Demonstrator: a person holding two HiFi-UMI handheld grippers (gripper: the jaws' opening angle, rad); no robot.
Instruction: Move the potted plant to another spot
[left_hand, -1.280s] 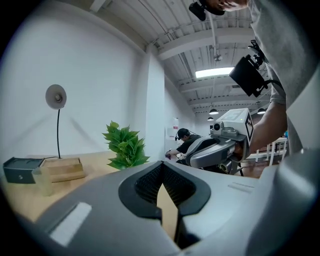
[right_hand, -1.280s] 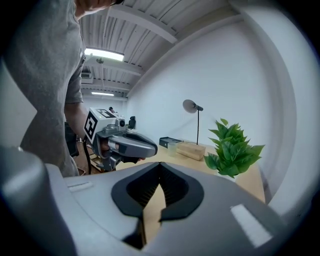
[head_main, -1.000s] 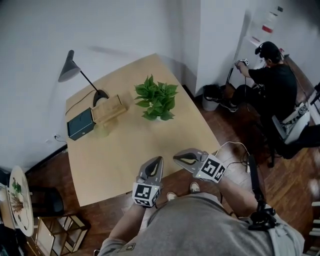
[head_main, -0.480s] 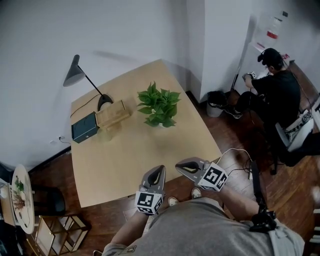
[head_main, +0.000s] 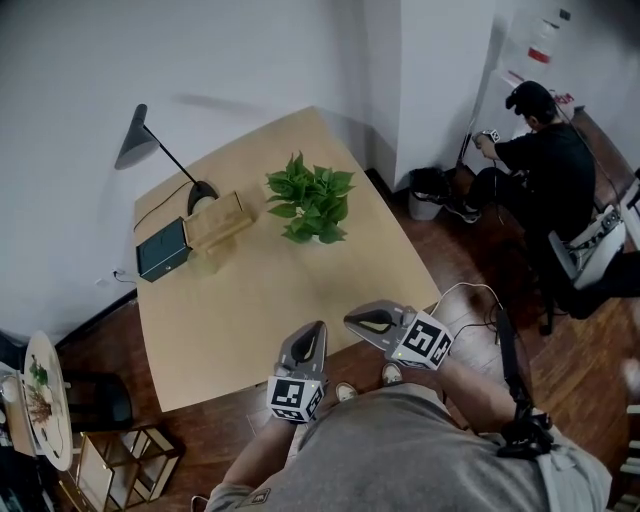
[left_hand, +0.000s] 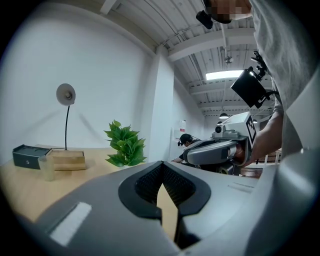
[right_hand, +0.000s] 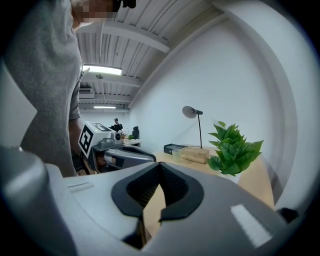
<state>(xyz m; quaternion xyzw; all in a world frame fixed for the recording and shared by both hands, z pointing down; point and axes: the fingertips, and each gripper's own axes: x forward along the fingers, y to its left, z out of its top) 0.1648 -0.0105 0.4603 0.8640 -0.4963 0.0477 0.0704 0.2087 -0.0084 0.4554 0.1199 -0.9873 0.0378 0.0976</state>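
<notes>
The potted plant (head_main: 310, 200), green and leafy in a small white pot, stands on the far half of the wooden table (head_main: 260, 300). It also shows in the left gripper view (left_hand: 125, 145) and the right gripper view (right_hand: 234, 149). My left gripper (head_main: 314, 328) hovers at the table's near edge, shut and empty. Beside it to the right, my right gripper (head_main: 350, 319) is likewise shut with nothing in it. Both are well short of the plant.
A black desk lamp (head_main: 150, 155), a dark box (head_main: 162, 250), a wooden block (head_main: 217, 220) and a small glass (head_main: 201, 262) sit at the table's far left. A seated person (head_main: 540, 160) is at the back right. A round side table (head_main: 40, 410) stands lower left.
</notes>
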